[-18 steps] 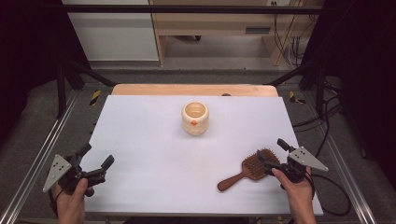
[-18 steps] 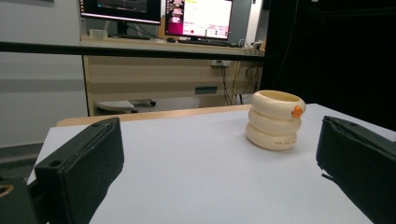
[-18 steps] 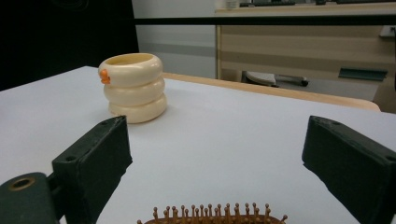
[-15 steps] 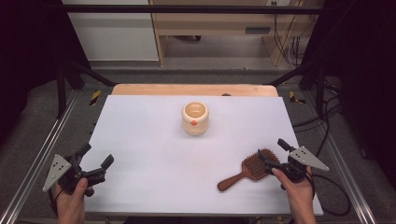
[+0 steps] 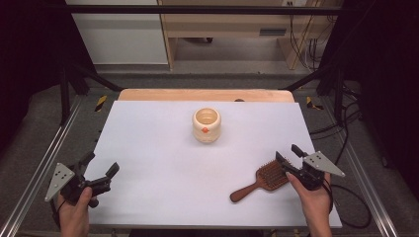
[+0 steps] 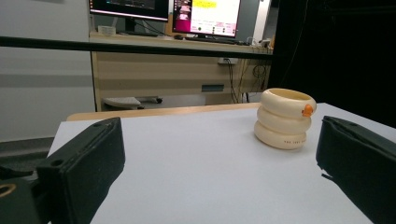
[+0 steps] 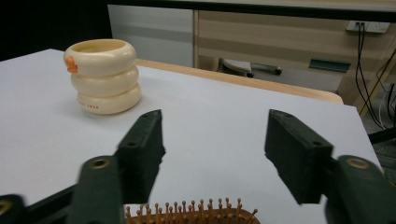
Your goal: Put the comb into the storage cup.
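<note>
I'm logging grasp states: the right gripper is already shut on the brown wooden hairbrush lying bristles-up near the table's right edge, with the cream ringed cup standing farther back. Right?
Not quite. The right gripper is open, its jaws spread apart above the brown wooden hairbrush, as the right gripper view shows. The brush does lie bristles-up near the right edge, and the cream ringed cup stands farther back.

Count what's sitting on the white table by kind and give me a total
Cream ring-stacked ceramic cup with an orange dot: 1
Brown wooden bristle hairbrush: 1
Total: 2
</note>
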The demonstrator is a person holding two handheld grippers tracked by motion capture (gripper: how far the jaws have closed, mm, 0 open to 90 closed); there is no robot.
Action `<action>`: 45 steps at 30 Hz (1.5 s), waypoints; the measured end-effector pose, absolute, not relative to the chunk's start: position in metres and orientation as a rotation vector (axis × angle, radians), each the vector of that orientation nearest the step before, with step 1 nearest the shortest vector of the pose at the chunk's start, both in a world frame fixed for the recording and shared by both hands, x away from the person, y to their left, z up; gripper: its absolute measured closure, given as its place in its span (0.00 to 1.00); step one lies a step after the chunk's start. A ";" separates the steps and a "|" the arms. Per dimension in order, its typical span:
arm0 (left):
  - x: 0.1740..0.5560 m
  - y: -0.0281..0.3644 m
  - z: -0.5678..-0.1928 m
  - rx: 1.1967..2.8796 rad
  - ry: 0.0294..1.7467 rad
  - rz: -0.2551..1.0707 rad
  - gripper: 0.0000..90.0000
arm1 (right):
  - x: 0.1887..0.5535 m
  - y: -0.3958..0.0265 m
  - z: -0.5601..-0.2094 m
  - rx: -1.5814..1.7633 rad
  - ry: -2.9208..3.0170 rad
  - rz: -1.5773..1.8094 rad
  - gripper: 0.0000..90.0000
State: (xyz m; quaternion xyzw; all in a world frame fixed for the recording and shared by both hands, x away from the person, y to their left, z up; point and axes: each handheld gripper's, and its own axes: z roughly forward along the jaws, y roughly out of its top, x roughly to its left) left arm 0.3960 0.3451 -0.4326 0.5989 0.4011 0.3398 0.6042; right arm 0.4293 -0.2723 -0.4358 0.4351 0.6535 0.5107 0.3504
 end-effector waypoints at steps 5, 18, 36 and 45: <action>0.396 0.345 -0.433 1.389 0.930 0.789 0.01 | 0.433 -0.277 -0.430 1.120 1.660 1.332 0.61; 0.397 0.346 -0.434 1.394 0.938 0.792 0.02 | 0.451 -0.296 -0.440 1.194 1.685 1.230 0.99; 0.399 0.348 -0.435 1.406 0.943 0.795 0.03 | 0.451 -0.309 -0.460 1.351 1.837 1.053 1.00; 0.400 0.345 -0.435 1.426 0.931 0.792 0.02 | 0.452 -0.316 -0.467 1.403 1.854 1.033 1.00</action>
